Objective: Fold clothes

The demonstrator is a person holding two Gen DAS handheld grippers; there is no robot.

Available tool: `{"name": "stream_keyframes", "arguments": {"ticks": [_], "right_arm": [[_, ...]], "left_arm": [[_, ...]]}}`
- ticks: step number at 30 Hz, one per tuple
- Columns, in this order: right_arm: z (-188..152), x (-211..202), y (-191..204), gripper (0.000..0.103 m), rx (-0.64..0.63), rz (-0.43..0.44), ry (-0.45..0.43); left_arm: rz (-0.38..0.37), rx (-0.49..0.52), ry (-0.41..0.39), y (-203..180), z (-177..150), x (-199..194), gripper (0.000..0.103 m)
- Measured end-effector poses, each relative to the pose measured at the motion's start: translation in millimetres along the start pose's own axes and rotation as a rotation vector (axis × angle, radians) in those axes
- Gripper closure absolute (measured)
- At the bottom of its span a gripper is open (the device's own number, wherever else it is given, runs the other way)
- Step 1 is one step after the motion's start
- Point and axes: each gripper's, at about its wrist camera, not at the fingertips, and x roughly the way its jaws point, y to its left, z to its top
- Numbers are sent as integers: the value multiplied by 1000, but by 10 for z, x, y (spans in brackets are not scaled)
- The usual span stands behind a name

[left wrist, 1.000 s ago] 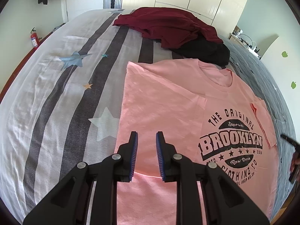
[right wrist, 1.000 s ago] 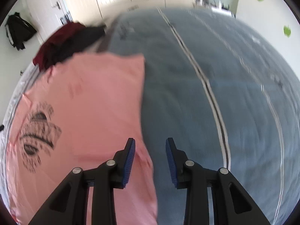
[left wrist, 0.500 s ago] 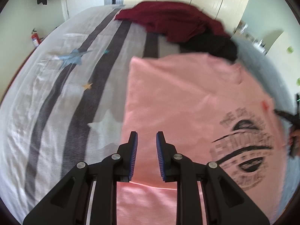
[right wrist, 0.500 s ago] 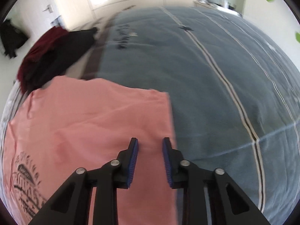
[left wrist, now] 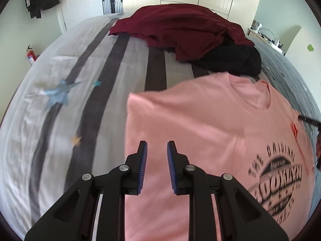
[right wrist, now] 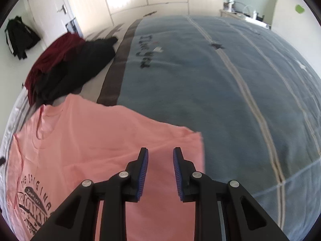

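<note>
A pink T-shirt (left wrist: 200, 120) with a black "Brooklyn" print lies flat on the bed, face up, collar towards the far side. My left gripper (left wrist: 156, 143) hovers over the shirt's left part, near its left edge, jaws a little apart with nothing between them. In the right wrist view the same pink T-shirt (right wrist: 90, 140) fills the lower left. My right gripper (right wrist: 161, 150) hangs above its right side, close to the right edge. Its jaws stand a narrow gap apart and hold nothing.
A maroon garment (left wrist: 180, 26) and a black garment (left wrist: 234, 60) lie heaped beyond the collar. The bedcover is grey-and-white striped (left wrist: 60, 110) on the left and blue-grey (right wrist: 220, 90) on the right. A fire extinguisher (left wrist: 31, 56) stands by the left wall.
Both grippers have travelled up along the shirt towards its collar end. The right gripper went from beside the shirt's edge to over the cloth, and its jaws narrowed.
</note>
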Motion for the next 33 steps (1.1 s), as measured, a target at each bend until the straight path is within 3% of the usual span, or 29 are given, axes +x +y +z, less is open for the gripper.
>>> {"name": "stream_keyframes", "arguments": {"ticks": [6,10,12,16,18,21,24,28,31,33], "right_arm": [[29,168,-141,81,20,-54,16],[34,146,-251,81,46,-61,9],[37,82,-201,81,39,-35,-13],[34,100,-40,79,-18,-16,-12],[46,184,-64,79,-9,-33,8],[94,184,-192,79,62,-45,1],[128,77,-293,79,112,-79,-25],[-16,-254,-291,79,111,-50,-78],[-303,-501,-173,77,50,-39,-84],[-593,-702,-105,68,7,-31,-91]], "left_arm": [[29,-56,33,262,138,397,85],[41,-104,-3,347,242,295,85],[-6,-88,-39,300,287,211,82],[24,-21,10,228,334,398,81],[64,-38,30,292,358,522,81],[52,-151,18,494,443,541,76],[37,-132,-39,480,466,338,76],[-20,-93,-89,368,239,-81,75],[-52,-89,-118,294,-93,-460,74],[-66,-90,-120,274,-344,-680,73]]}}
